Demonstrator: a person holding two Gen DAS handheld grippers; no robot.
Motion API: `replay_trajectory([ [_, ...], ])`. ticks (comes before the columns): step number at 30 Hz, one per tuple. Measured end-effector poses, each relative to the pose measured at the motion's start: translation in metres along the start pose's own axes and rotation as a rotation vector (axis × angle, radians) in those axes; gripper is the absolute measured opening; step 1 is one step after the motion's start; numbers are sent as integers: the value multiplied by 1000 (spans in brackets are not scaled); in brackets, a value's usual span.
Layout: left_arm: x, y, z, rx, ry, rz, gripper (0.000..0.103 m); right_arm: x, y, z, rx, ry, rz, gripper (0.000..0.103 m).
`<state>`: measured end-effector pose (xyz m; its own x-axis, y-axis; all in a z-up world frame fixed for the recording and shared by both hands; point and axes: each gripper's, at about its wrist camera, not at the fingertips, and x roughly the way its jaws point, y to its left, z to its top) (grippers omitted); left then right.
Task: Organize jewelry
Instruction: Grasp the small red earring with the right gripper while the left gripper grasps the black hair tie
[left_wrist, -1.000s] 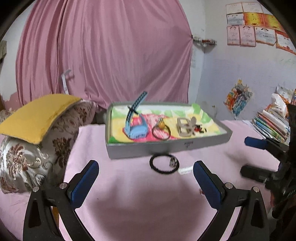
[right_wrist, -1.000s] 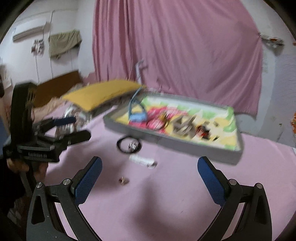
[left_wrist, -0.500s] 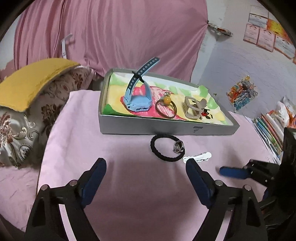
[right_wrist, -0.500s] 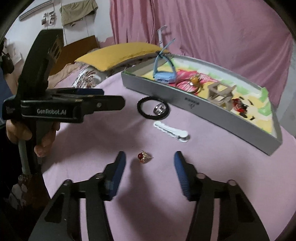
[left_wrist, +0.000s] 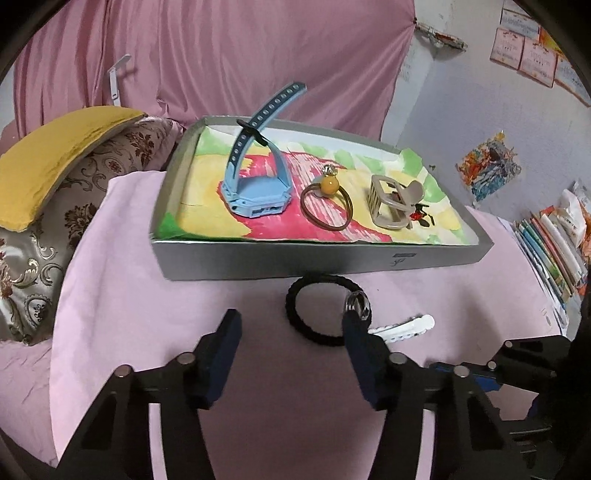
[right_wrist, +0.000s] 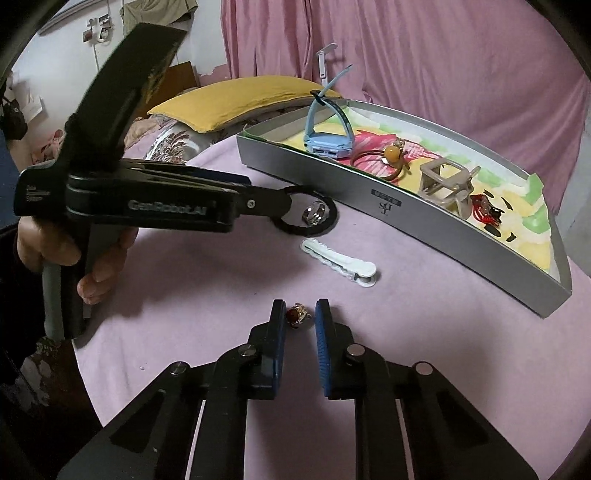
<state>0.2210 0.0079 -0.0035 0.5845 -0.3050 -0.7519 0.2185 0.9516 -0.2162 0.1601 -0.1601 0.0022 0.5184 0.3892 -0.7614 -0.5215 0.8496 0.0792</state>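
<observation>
A grey tray (left_wrist: 295, 260) (right_wrist: 354, 188) holds a blue watch (left_wrist: 255, 192), a brown hair tie with an amber bead (left_wrist: 327, 206), a beige claw clip (left_wrist: 391, 203) and a small red piece (right_wrist: 484, 212). On the pink cloth lie a black hair tie (left_wrist: 317, 314) (right_wrist: 314, 229), a silver ring (left_wrist: 357, 304) (right_wrist: 314, 216), a white hair clip (right_wrist: 338, 260) (left_wrist: 402, 328) and a gold ring with a red stone (right_wrist: 297, 314). My left gripper (left_wrist: 291, 325) is open at the black hair tie. My right gripper (right_wrist: 300, 314) is narrowly open around the gold ring.
A yellow cushion (left_wrist: 48, 151) lies on patterned pillows (left_wrist: 33, 236) at the left. Books (left_wrist: 550, 254) are stacked at the right. A pink curtain (left_wrist: 229, 59) hangs behind the tray. The left gripper's body (right_wrist: 147, 199) reaches across the right wrist view.
Both grippers have moved forward and down. The right jaws have narrowed around the gold ring. The left jaws have narrowed and reached the black hair tie.
</observation>
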Motion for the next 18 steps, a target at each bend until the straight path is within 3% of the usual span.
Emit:
replay_trajectory([
  [2, 3, -2, 3, 9, 3, 9, 44, 2, -3, 2, -1, 2, -8, 14],
  [7, 7, -4, 9, 15, 12, 20, 42, 4, -17, 7, 24, -2, -28, 13],
  [15, 13, -15, 13, 103, 29, 92, 17, 8, -30, 12, 58, -11, -14, 13],
  [16, 13, -18, 13, 120, 28, 112, 6, 10, -31, 12, 59, -11, -12, 13],
  [18, 13, -18, 13, 124, 27, 112, 6, 9, -31, 11, 61, -11, -9, 13],
])
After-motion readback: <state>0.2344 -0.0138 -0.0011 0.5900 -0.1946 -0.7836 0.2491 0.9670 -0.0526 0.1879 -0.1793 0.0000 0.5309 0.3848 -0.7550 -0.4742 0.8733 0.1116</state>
